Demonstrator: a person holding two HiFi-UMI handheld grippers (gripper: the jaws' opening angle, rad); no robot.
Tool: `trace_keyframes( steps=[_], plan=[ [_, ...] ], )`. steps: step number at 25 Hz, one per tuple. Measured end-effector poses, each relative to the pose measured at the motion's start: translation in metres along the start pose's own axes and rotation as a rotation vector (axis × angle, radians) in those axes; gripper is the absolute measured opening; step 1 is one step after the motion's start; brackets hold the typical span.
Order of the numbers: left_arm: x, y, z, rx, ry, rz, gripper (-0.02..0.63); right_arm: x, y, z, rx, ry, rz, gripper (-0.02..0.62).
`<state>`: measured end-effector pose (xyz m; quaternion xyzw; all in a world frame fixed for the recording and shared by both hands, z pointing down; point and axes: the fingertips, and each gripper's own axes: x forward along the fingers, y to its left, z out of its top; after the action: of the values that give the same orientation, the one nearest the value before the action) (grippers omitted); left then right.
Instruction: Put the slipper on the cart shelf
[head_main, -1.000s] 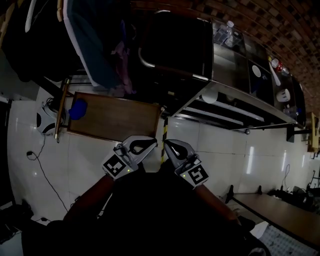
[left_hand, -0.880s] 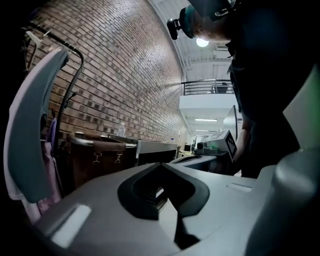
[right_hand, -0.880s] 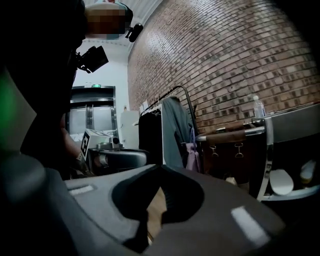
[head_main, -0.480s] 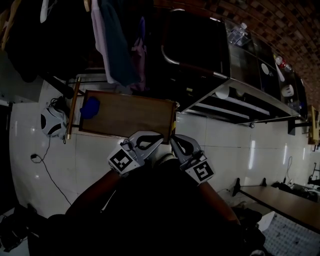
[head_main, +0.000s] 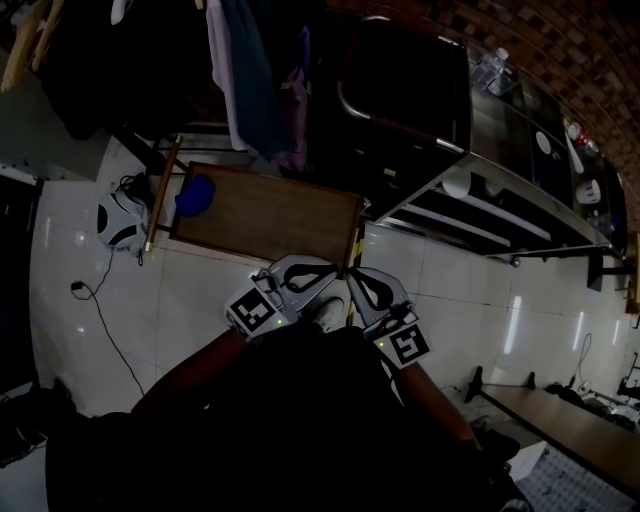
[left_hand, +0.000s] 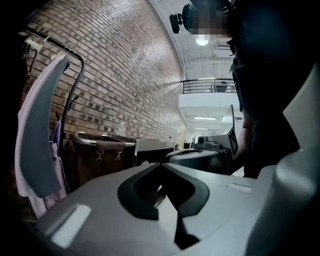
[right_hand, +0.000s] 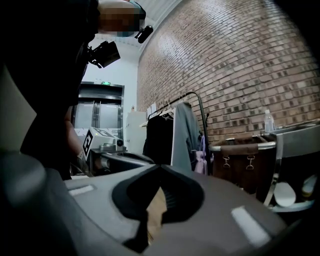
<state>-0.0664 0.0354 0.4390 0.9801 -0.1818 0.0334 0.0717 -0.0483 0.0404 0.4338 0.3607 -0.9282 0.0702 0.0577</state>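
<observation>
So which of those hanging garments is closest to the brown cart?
The lilac-pink garment, right beside the brown fabric cart; the grey garment and black garment hang farther along the rail.

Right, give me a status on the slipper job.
Done: nothing yet. The blue item, likely the slipper, lies on the wooden board under the hanging clothes, away from the cart shelf. In hand: nothing; the left gripper and right gripper are both shut and empty, held near the person's body. Left: reach the slipper, grasp it, carry it to the shelf.
</observation>
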Motion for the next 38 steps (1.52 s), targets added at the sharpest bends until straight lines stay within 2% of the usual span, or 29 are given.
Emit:
trace_keyframes(
  steps=[4, 11, 14, 20, 27, 38],
  plan=[
    [-0.005, -0.004, 0.006, -0.009, 0.004, 0.018, 0.005, 0.003, 0.004, -0.004, 0.043, -0.008, 0.020, 0.000],
    [-0.027, 0.017, 0.001, -0.011, 0.023, 0.027, 0.005, 0.023, 0.016, -0.008, 0.093, -0.011, 0.018, 0.000],
    [-0.036, 0.026, -0.002, 0.040, 0.048, -0.003, 0.005, 0.036, 0.015, -0.004, 0.075, -0.032, -0.020, 0.000],
    [-0.054, 0.048, 0.003, -0.017, 0.003, -0.028, 0.005, 0.063, 0.020, 0.000, 0.065, -0.009, -0.064, 0.000],
    [-0.058, 0.049, 0.011, -0.024, -0.023, -0.056, 0.005, 0.067, 0.022, 0.003, 0.058, 0.006, -0.096, 0.000],
    [-0.068, 0.047, 0.013, -0.007, -0.018, -0.038, 0.005, 0.072, 0.036, 0.006, 0.040, 0.014, -0.073, 0.000]
  ],
)
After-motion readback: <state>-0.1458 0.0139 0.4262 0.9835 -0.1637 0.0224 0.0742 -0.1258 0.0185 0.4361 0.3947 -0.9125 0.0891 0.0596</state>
